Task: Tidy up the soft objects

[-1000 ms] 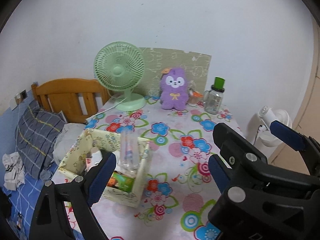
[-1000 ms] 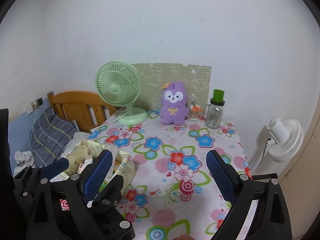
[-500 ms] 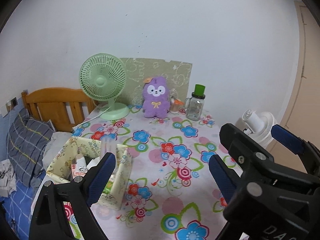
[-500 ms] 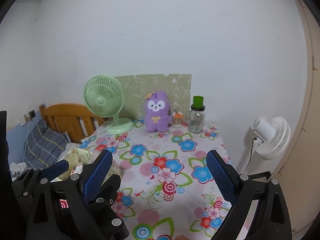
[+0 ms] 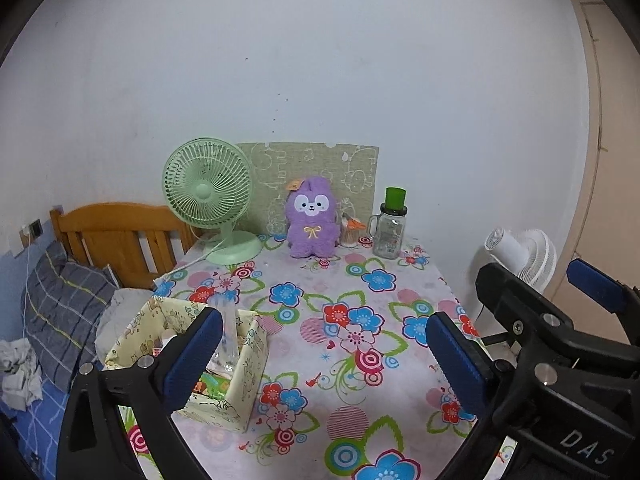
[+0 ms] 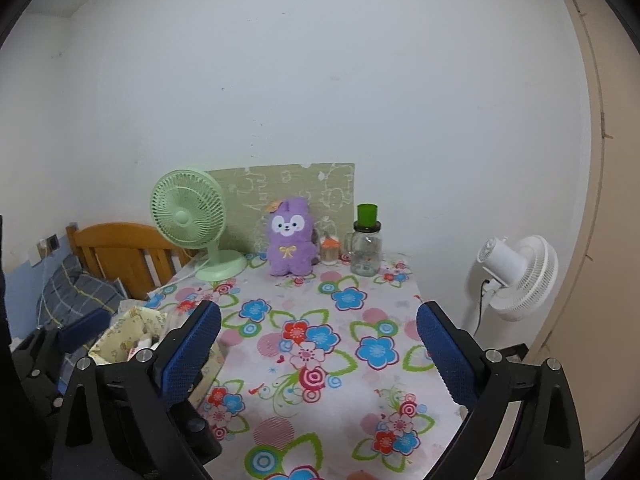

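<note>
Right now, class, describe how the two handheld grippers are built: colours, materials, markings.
Both the left gripper and right gripper have black plastic frames with silver screws and two fingers faced with blue ribbed pads. White lettering "DAS" marks the right one's body.

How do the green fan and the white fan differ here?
The green fan stands on the floral table, beside the purple plush; the white fan stands off the table's right edge, lower down. The green fan faces the cameras; the white fan shows its motor back. Both have round grilles.
</note>
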Tool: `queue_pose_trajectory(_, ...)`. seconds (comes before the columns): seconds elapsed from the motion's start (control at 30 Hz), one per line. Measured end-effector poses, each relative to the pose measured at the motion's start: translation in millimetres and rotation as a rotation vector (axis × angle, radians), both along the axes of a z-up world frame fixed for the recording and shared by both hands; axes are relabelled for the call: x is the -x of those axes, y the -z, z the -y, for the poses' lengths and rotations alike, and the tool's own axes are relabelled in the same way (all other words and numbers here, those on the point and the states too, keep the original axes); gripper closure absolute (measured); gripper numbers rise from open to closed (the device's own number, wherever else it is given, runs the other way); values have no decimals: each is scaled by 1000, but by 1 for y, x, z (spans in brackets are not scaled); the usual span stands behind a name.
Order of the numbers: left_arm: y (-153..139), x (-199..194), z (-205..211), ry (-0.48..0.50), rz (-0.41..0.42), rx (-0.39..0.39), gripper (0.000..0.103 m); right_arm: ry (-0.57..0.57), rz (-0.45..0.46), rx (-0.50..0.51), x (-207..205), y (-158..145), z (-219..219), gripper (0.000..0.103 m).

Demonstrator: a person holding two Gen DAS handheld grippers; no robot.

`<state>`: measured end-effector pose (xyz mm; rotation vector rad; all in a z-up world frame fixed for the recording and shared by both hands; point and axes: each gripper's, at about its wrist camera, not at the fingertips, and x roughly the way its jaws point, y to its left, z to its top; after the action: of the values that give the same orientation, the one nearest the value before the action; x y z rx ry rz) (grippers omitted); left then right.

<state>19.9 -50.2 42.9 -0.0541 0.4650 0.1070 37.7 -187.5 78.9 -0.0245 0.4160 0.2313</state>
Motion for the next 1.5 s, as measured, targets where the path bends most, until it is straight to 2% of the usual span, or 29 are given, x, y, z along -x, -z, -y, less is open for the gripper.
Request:
queue_pose_trajectory(0.43, -3, 0, 0, 7, 15, -6, 0, 32, 20, 6, 4, -3, 18, 1)
queue_pose_trajectory(0.63, -4, 2, 3, 8, 21, -33, 0, 33, 30, 20, 6, -3, 19, 0)
queue_pose_trajectory(1.5, -6, 2, -1, 1, 24, -25, 0, 29, 37, 19, 5, -5, 21, 0)
